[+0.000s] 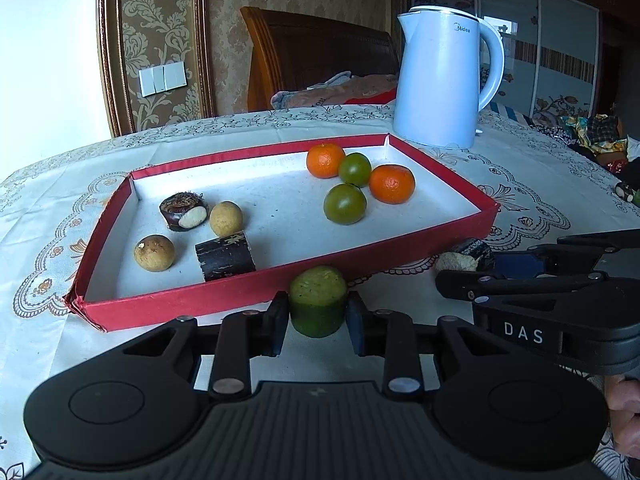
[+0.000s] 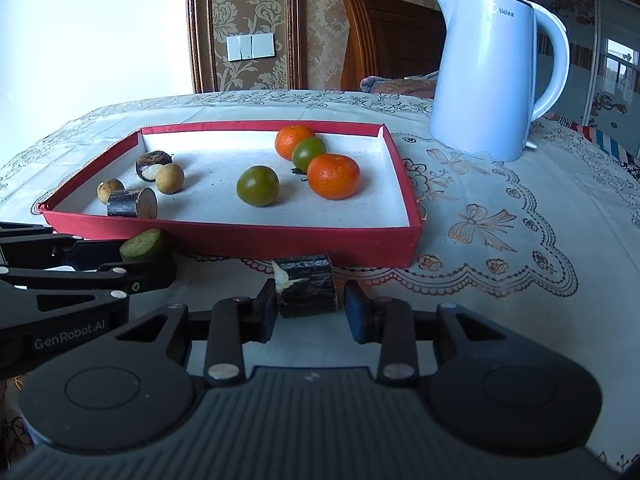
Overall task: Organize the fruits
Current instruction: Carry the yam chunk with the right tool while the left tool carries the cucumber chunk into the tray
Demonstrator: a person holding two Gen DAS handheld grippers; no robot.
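A red tray (image 1: 280, 280) (image 2: 280, 236) holds two oranges (image 1: 392, 183) (image 2: 334, 176), two green fruits (image 1: 345, 203) (image 2: 258, 185), two longans (image 1: 154, 253), a water chestnut (image 1: 184, 211) and a dark sugarcane piece (image 1: 225, 255) (image 2: 132, 202). My left gripper (image 1: 318, 316) has its jaws around a green sugarcane piece (image 1: 318, 300) (image 2: 142, 245) on the cloth before the tray; the pads touch or nearly touch it. My right gripper (image 2: 307, 306) brackets a dark sugarcane piece (image 2: 308, 284) (image 1: 466, 256); its right pad stands slightly off.
A white kettle (image 1: 444, 80) (image 2: 488, 72) stands behind the tray's right end. The table wears a lace-patterned cloth (image 2: 500, 240). A small fruit lies at the far right table edge (image 1: 626, 192). A bed and wall lie behind.
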